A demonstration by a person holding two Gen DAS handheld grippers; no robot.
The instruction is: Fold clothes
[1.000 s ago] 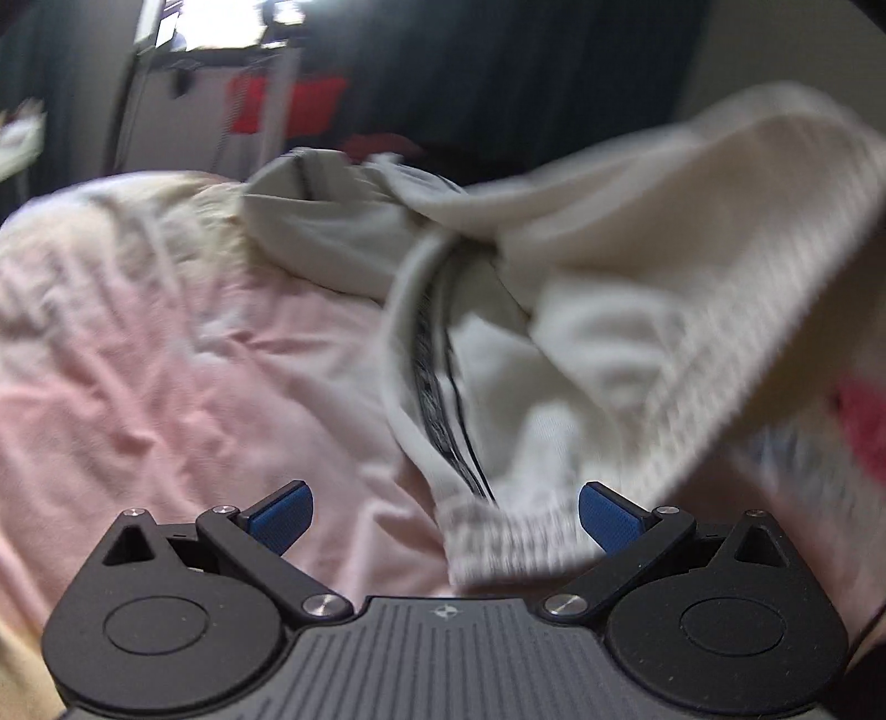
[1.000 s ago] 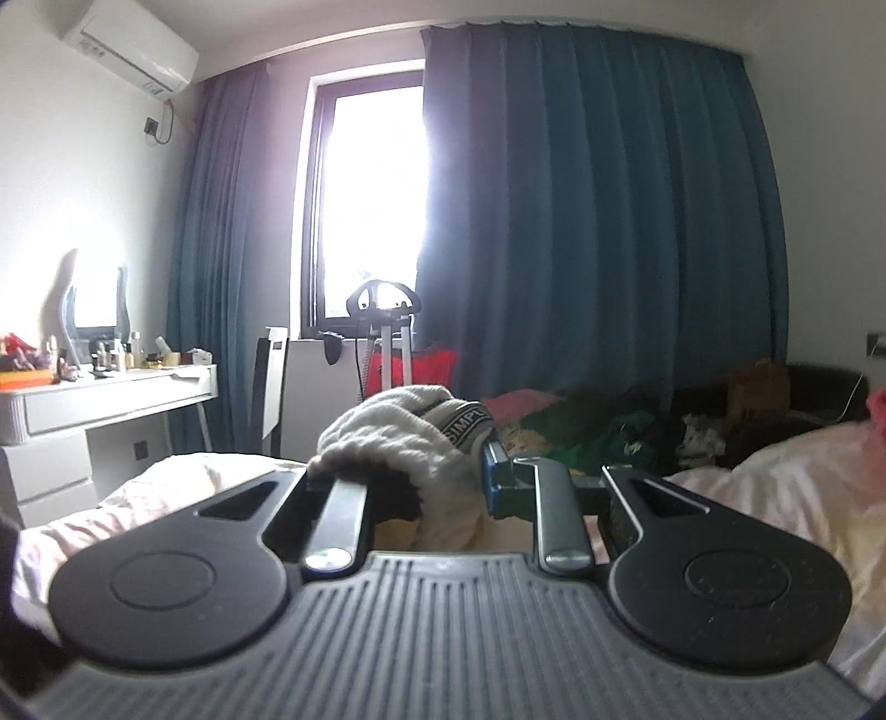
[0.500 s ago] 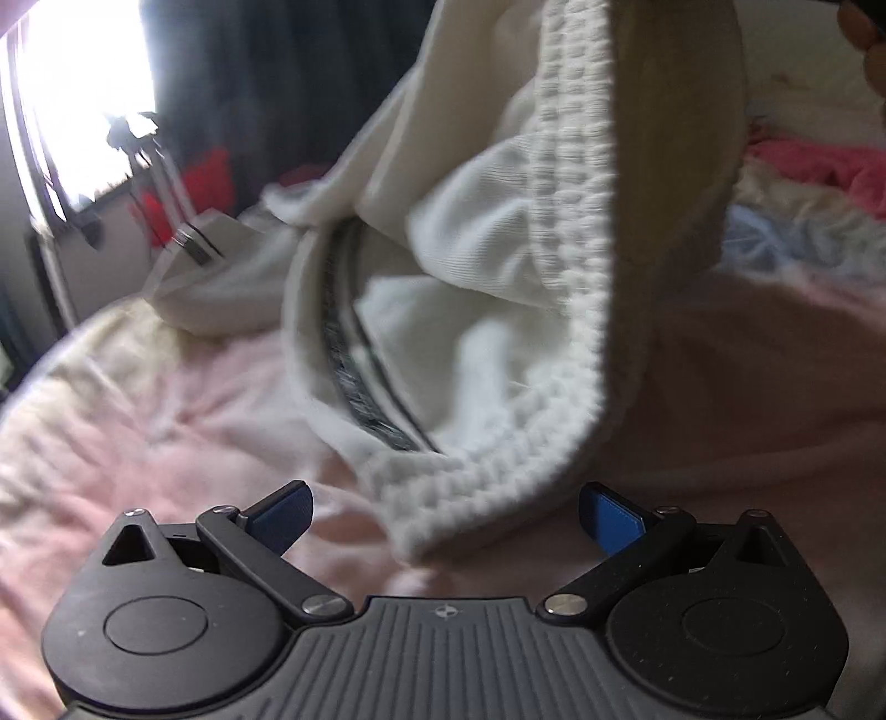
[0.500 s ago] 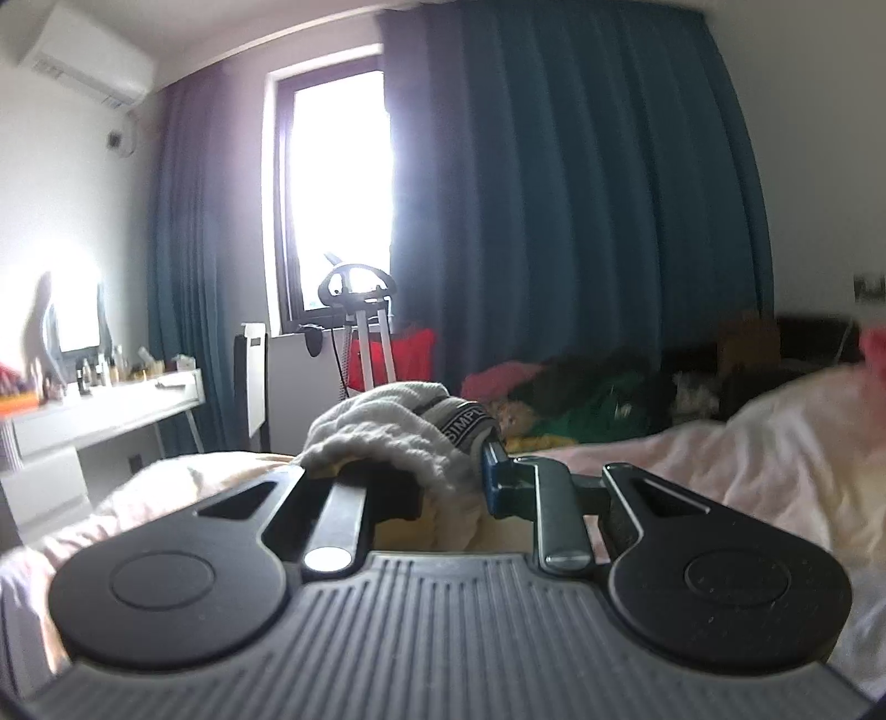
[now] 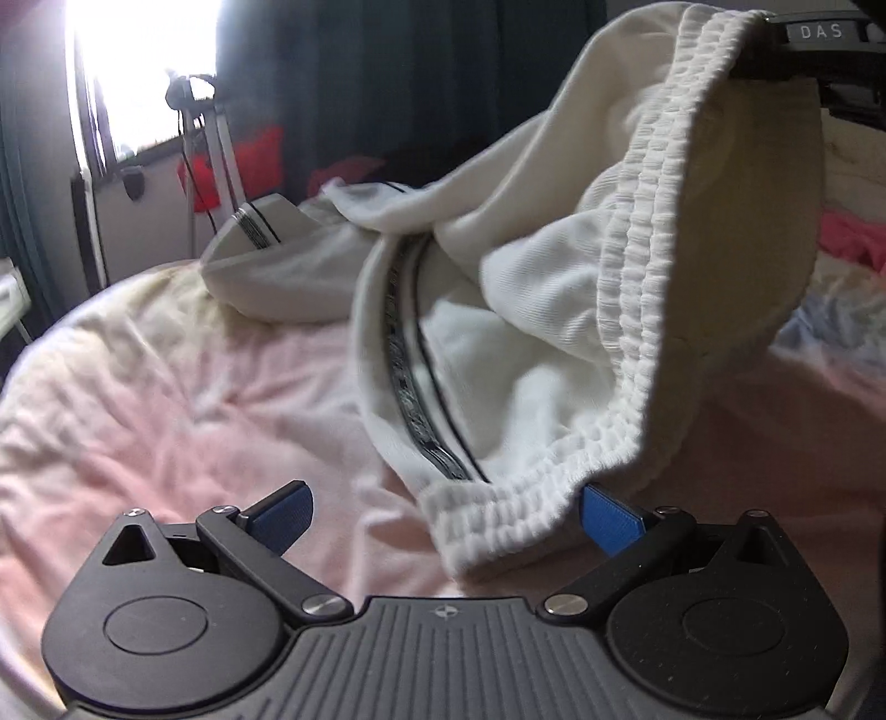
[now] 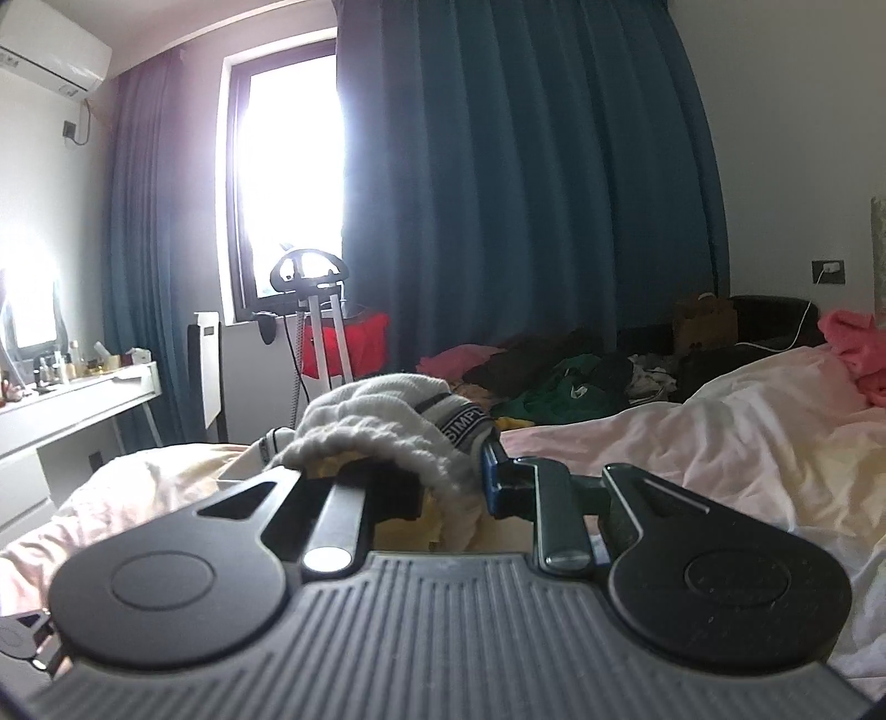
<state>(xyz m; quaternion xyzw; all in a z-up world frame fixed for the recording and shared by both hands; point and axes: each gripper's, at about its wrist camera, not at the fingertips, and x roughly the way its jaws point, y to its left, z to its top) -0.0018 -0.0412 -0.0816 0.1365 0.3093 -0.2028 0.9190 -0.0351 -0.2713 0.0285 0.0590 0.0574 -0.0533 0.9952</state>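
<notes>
White shorts [image 5: 554,310] with a ribbed waistband and a black patterned side stripe hang over the pink bedsheet [image 5: 166,399]. Their top corner is held up at the upper right of the left wrist view by my right gripper [image 5: 819,50]. My left gripper [image 5: 446,512] is open, and the low end of the waistband hangs between its blue pads without being pinched. In the right wrist view my right gripper [image 6: 448,471] is shut on the waistband of the shorts [image 6: 387,421], which bunches over its fingers.
A pile of clothes [image 6: 559,376] lies at the far side of the bed. A pink garment [image 6: 853,349] lies at the right. A white desk [image 6: 72,399] stands at the left; a stand and red bag [image 6: 338,338] by the window.
The shorts have swung and settled, their lower waistband now hanging between the left gripper's open pads. The right gripper has kept its hold and turned slightly.
</notes>
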